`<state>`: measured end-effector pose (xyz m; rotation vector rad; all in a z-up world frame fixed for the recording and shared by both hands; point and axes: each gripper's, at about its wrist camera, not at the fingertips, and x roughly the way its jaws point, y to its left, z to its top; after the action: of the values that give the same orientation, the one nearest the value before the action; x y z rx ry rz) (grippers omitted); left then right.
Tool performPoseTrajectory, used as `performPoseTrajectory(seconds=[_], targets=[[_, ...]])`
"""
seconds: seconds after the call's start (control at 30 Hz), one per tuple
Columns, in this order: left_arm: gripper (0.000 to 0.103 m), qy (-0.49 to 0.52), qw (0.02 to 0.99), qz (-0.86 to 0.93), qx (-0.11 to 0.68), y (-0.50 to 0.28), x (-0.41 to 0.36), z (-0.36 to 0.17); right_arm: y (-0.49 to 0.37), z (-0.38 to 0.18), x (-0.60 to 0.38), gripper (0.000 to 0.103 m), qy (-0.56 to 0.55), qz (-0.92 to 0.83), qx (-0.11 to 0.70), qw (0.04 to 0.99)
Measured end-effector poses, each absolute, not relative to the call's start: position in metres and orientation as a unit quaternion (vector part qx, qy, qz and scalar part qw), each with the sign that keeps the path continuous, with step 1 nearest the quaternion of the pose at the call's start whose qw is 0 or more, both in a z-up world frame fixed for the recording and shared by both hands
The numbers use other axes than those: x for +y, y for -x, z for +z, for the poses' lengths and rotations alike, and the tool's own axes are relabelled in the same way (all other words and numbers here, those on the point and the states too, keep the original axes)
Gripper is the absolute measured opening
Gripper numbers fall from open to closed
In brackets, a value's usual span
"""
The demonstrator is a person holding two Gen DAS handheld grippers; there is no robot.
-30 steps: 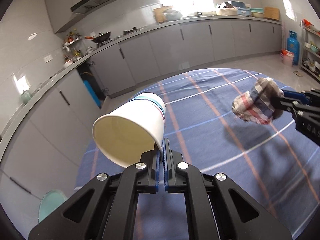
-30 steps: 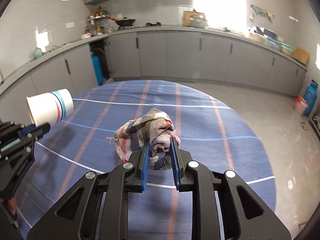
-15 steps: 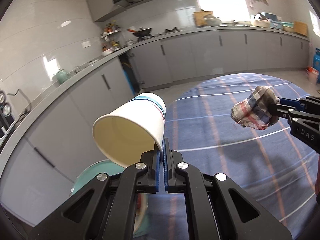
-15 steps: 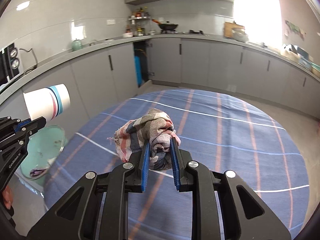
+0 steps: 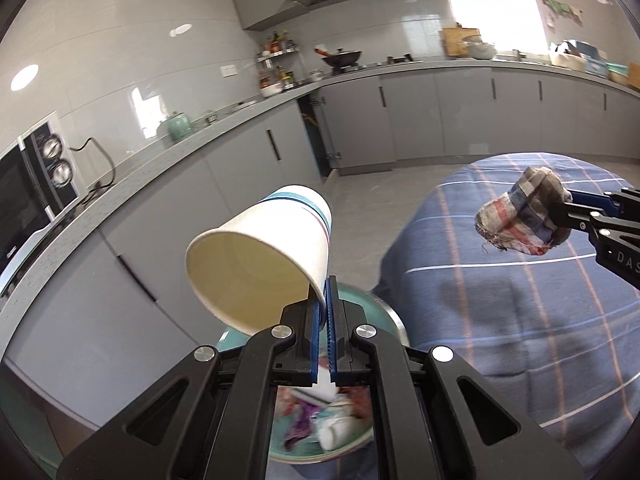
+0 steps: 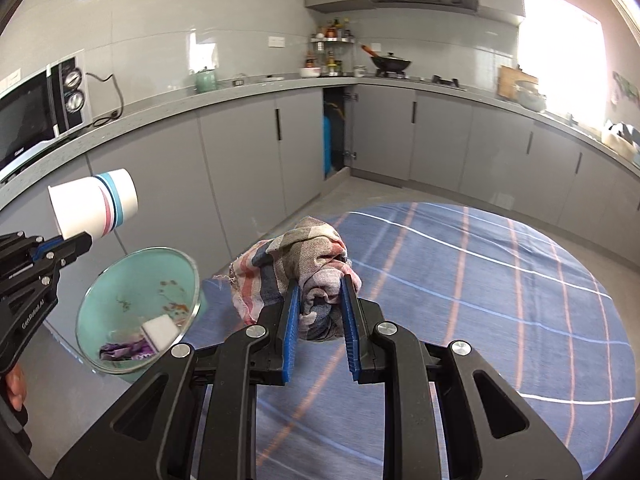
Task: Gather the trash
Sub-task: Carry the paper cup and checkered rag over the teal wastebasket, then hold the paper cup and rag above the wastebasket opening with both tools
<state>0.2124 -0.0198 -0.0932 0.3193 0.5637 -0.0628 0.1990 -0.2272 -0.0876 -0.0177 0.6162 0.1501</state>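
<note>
My left gripper (image 5: 323,292) is shut on the rim of a white paper cup (image 5: 260,256) with blue and pink stripes, held on its side in the air over the teal trash bin (image 5: 384,308). The same cup (image 6: 94,208) and left gripper (image 6: 82,242) show at the left of the right wrist view, above the bin (image 6: 136,280), which holds wrappers and a white piece. My right gripper (image 6: 320,284) is shut on a crumpled plaid cloth (image 6: 296,276), held above the blue tablecloth. From the left wrist view, the cloth (image 5: 520,216) hangs at the right.
A round table with a blue striped cloth (image 6: 460,300) lies right of the bin. Grey kitchen cabinets (image 6: 240,160) and a counter with a microwave (image 6: 24,116) curve around behind. A hand (image 6: 14,384) holds the left gripper at the lower left.
Both grippers have swung left across the table toward its edge, carrying the cup and the cloth. The teal bin has come into view, and the cup now hangs over it.
</note>
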Motion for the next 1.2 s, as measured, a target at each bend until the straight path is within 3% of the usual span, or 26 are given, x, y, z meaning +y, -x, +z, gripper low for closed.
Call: performPoseTrajectory(seconds=[0.47, 1.2], targets=[[0.004, -0.142, 0.949, 0.034, 0.281, -0.213, 0.047, -0.094, -0.214, -0.091, -0.16, 0.021, 0.044, 0.129, 0.305, 0.943], [0.004, -0.134, 0.95, 0.076, 0.272, -0.215, 0.076, -0.088, -0.227, -0.093, -0.124, 0.021, 0.062, 0.159, 0.302, 0.938]])
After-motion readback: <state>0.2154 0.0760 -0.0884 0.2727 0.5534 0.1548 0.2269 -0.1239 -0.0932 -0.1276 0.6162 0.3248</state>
